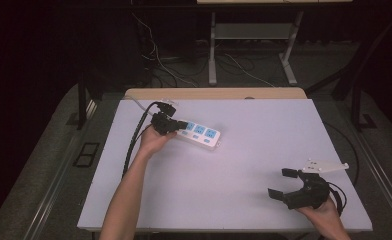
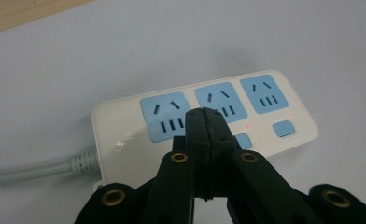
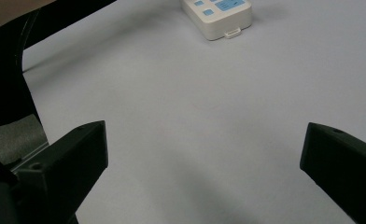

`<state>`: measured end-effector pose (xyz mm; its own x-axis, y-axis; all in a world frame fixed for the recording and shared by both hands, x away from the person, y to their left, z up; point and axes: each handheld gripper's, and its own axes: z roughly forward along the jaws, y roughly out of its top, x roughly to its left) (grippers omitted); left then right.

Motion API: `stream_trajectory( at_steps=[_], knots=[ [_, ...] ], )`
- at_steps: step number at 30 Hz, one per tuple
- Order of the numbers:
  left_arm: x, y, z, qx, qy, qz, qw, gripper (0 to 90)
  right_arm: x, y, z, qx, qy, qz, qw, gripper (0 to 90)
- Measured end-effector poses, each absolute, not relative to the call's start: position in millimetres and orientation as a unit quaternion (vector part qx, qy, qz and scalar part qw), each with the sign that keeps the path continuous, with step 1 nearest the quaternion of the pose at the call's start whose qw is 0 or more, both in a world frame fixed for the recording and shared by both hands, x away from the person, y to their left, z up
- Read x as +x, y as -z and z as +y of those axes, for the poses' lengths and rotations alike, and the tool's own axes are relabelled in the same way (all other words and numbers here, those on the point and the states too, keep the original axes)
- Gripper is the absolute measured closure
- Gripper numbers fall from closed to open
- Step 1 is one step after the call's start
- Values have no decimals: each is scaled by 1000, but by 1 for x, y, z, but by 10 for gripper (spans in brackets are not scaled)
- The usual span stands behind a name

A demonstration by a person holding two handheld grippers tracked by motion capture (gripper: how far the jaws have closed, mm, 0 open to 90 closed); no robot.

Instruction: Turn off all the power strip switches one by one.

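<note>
A white power strip (image 1: 200,134) with three blue sockets lies on the far left part of the white table, and its grey cable (image 2: 31,170) runs off to the left. My left gripper (image 1: 183,125) is shut with nothing between its jaws. Its tip (image 2: 207,114) hovers over or touches the strip between the first and second sockets, just above a blue switch button (image 2: 243,140); I cannot tell if it makes contact. Small red lights (image 2: 248,126) glow beside the buttons. My right gripper (image 1: 281,182) sits near the front right corner, wide open and holding nothing, well apart from the strip (image 3: 218,16).
The white tabletop (image 1: 264,140) stretches between the two grippers. A wooden strip (image 1: 214,93) runs along the table's far edge. Black cable (image 1: 134,140) trails from the left gripper down past the left edge. Desk legs and loose cords stand on the floor beyond.
</note>
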<state>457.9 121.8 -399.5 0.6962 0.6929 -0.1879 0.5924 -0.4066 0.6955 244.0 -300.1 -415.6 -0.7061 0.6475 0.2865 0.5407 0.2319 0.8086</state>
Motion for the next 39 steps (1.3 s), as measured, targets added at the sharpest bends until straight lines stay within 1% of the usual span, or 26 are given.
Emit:
stream_trajectory(
  at_steps=[9, 13, 18, 25, 31, 36, 39],
  knots=[
    [462, 413, 125, 829, -53, 402, 385, 890, 244, 416, -301, 380, -490, 783, 55, 8],
    [462, 420, 127, 833, -48, 403, 376, 890, 244, 416, -300, 379, -490, 783, 56, 8],
    [462, 422, 128, 826, -42, 408, 387, 890, 245, 416, -300, 379, -489, 784, 56, 8],
    [460, 421, 124, 833, -61, 400, 378, 891, 244, 416, -299, 378, -489, 784, 57, 8],
    [462, 423, 129, 823, -43, 411, 390, 894, 243, 415, -300, 376, -489, 784, 59, 8],
    [461, 423, 127, 824, -46, 415, 384, 899, 244, 415, -301, 378, -491, 783, 59, 8],
    [462, 426, 131, 812, -33, 424, 400, 898, 244, 415, -302, 378, -492, 782, 60, 8]
  ],
)
